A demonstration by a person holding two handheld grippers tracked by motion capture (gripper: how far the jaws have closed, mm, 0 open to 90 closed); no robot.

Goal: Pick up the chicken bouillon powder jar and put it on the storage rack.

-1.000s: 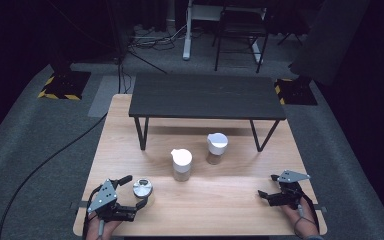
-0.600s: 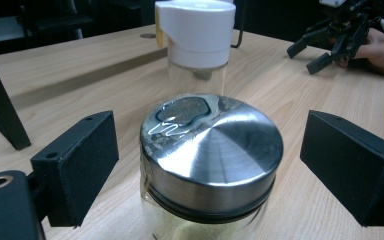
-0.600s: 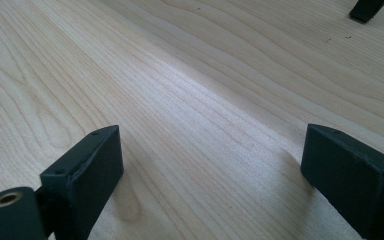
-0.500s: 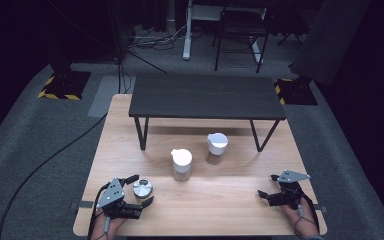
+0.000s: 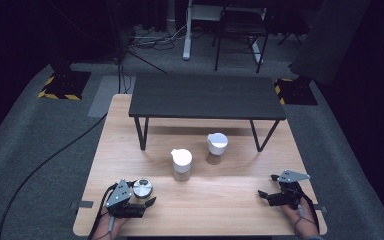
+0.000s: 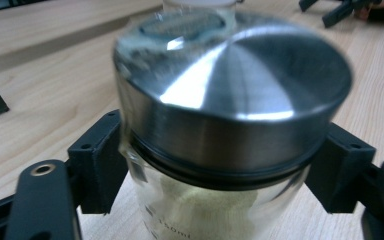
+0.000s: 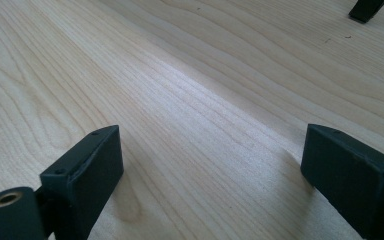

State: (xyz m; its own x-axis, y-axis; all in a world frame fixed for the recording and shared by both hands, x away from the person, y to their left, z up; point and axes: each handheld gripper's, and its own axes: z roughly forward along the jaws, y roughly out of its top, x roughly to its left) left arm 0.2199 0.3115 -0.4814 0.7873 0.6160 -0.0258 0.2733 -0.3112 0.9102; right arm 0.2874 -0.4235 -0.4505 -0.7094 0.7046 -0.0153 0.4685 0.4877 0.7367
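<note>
A small glass jar (image 5: 142, 188) with a brushed-metal lid stands near the front left of the wooden table (image 5: 220, 212). My left gripper (image 5: 146, 194) reaches it from the front left. Its jaws have just been closing, with the jar between them. In the left gripper view the jar (image 6: 230, 100) sits close up and the left gripper (image 6: 220, 165) has both black pads pressed on the glass just under the lid. My right gripper (image 5: 267, 186) rests low at the front right. The right gripper (image 7: 210, 165) is open over bare wood.
Two jars with white lids stand mid-table, one (image 5: 182, 164) nearer and one (image 5: 216, 147) farther right. Behind them a low black bench (image 5: 207, 96) spans the table's far half on thin legs. Dark floor, cables and a chair lie beyond.
My left gripper has slid a little toward the metal-lidded jar and its jaws have closed in around it. The right gripper has stayed where it was.
</note>
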